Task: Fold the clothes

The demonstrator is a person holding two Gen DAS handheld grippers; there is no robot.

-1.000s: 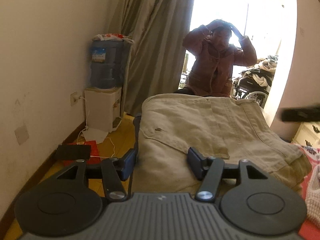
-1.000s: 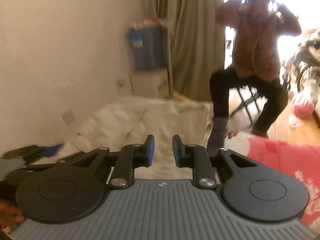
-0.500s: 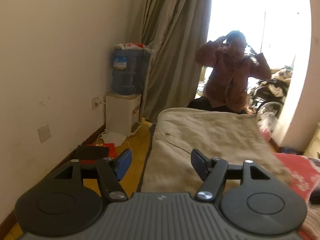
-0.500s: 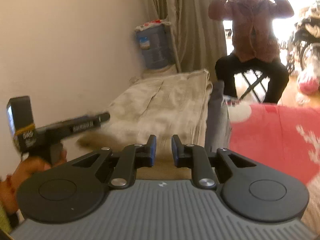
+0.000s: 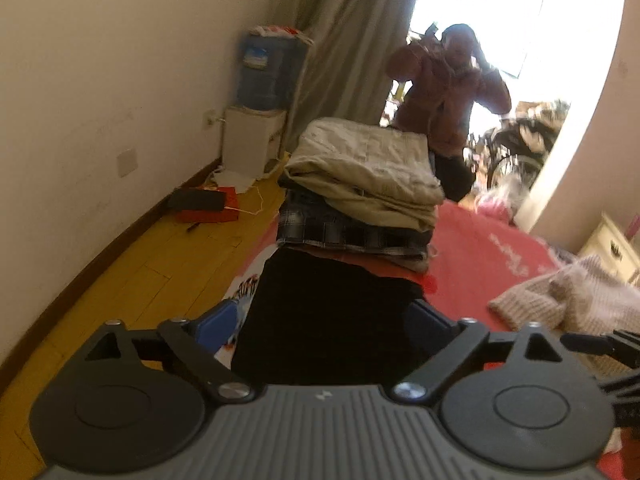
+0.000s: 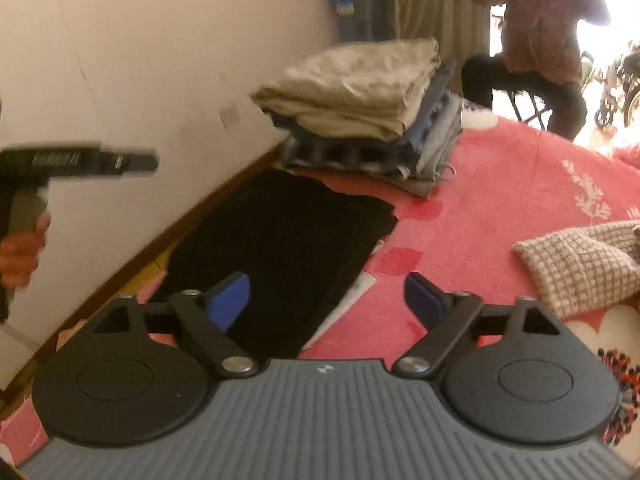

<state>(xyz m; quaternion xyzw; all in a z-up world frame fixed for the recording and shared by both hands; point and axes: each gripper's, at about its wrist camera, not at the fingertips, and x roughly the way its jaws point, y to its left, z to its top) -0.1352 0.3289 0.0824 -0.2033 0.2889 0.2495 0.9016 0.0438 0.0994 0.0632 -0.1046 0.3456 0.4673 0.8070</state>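
- Nearest the lens: left gripper [image 5: 326, 322] and right gripper [image 6: 327, 294], two in all, jaws just swung wide, nothing pinched.
- Just beyond, on red blanket [image 6: 500, 200]: one black garment [image 6: 280, 248], flat, soft and light by the look; likely best taken at a corner or hem, one gripper each.
- Off to the right: one knitted sweater [image 6: 580, 264], unfolded, loose, probably stretchy.
- Farther back: one folded stack [image 5: 360, 192], beige trousers atop plaid; layer count below unclear.
- Farthest: one seated person [image 6: 536, 36].
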